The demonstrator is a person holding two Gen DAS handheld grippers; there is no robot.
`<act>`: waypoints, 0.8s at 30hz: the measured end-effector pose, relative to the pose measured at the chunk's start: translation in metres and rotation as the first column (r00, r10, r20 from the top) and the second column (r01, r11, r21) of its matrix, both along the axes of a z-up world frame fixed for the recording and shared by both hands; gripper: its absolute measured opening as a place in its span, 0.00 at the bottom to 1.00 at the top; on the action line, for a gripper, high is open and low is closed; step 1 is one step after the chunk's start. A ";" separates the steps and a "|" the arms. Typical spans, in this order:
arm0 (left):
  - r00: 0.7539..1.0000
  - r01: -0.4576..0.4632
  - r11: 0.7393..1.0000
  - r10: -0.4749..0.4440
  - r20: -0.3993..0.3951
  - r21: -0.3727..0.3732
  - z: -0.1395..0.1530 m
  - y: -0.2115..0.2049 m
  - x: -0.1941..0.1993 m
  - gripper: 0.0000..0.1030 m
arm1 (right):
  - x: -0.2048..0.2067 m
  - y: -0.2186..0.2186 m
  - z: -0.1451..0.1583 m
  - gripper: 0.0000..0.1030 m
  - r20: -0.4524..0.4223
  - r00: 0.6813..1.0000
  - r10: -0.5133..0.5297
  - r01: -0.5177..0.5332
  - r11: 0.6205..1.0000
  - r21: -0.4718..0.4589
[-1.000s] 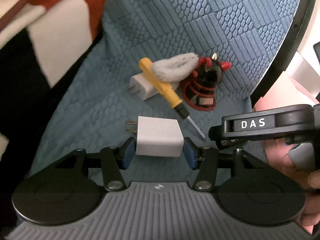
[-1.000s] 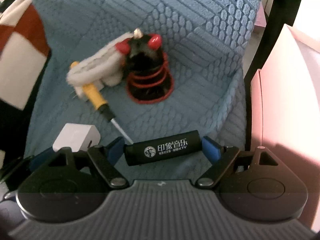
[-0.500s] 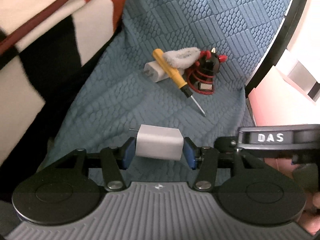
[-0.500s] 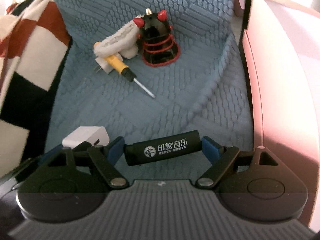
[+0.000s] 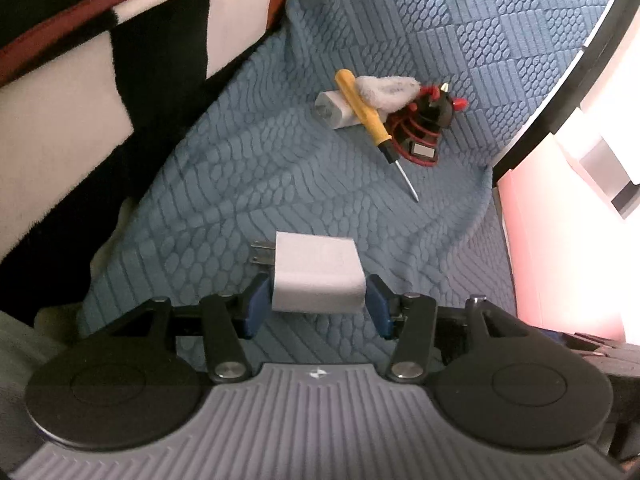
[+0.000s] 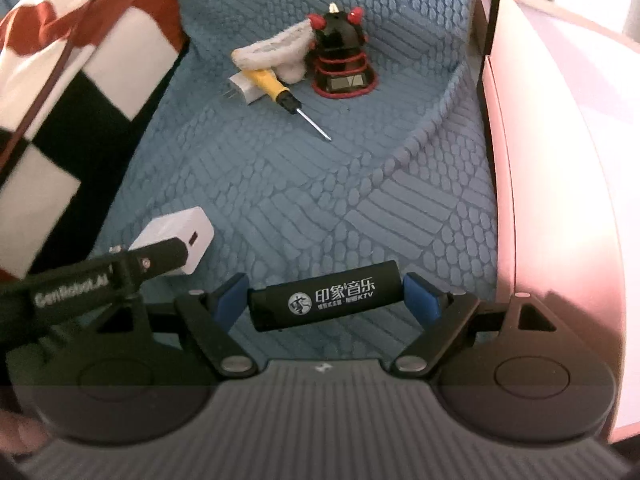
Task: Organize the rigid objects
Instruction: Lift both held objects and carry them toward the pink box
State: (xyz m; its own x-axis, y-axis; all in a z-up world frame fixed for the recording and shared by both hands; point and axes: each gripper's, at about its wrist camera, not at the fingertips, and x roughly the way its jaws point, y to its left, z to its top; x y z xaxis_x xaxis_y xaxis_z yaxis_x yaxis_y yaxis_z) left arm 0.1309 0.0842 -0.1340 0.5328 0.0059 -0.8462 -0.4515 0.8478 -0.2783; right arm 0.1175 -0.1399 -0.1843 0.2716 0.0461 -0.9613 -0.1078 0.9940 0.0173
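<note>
A: Item one: left gripper (image 5: 320, 304); blue pads closed on the sides of a white charger (image 5: 316, 276), prongs pointing to the picture's left; held clear above the blue quilted cover (image 5: 240, 184).

B: Item two: right gripper (image 6: 326, 300); jaws clamped end to end on a black lighter (image 6: 324, 298) with white print; carried over the same cover, beside the pink box (image 6: 560, 200) at the right.

A: Still on the cover, in one cluster well apart from both grippers: second white charger (image 6: 242, 88); yellow screwdriver (image 6: 276, 86) lying across it; fluffy white piece (image 6: 272, 54); black-and-red figure (image 6: 340, 60).

B: Hazards, as I judge them: the lighter is pinched only at its two ends and sits slightly tilted; a jolt could swing it round and drop it.

A: The charger's faces are smooth and only its rear part lies between the pads; a tilt may let it slip forward; the soft cover would break the fall, though it could roll into the fold by the chequered blanket (image 5: 100, 60).

B: Further: the two tools travel near each other; the left one shows at the edge of the right view; a careless turn could knock them together and loosen either grip.
</note>
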 end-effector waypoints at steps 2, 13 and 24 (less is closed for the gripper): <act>1.000 0.002 1.000 -0.002 0.005 0.000 0.001 0.000 -0.001 0.56 | 0.000 0.001 0.000 0.83 0.022 0.999 0.032 -0.031 0.999 -0.034; 1.000 0.010 1.000 -0.010 -0.011 0.006 -0.005 -0.002 0.006 0.57 | -0.003 -0.002 -0.017 0.83 -0.024 0.998 0.062 -0.064 0.997 -0.050; 0.994 0.095 0.988 -0.089 -0.056 0.118 -0.012 -0.015 0.021 0.58 | -0.001 -0.007 -0.026 0.84 -0.041 0.997 0.058 -0.061 0.995 -0.077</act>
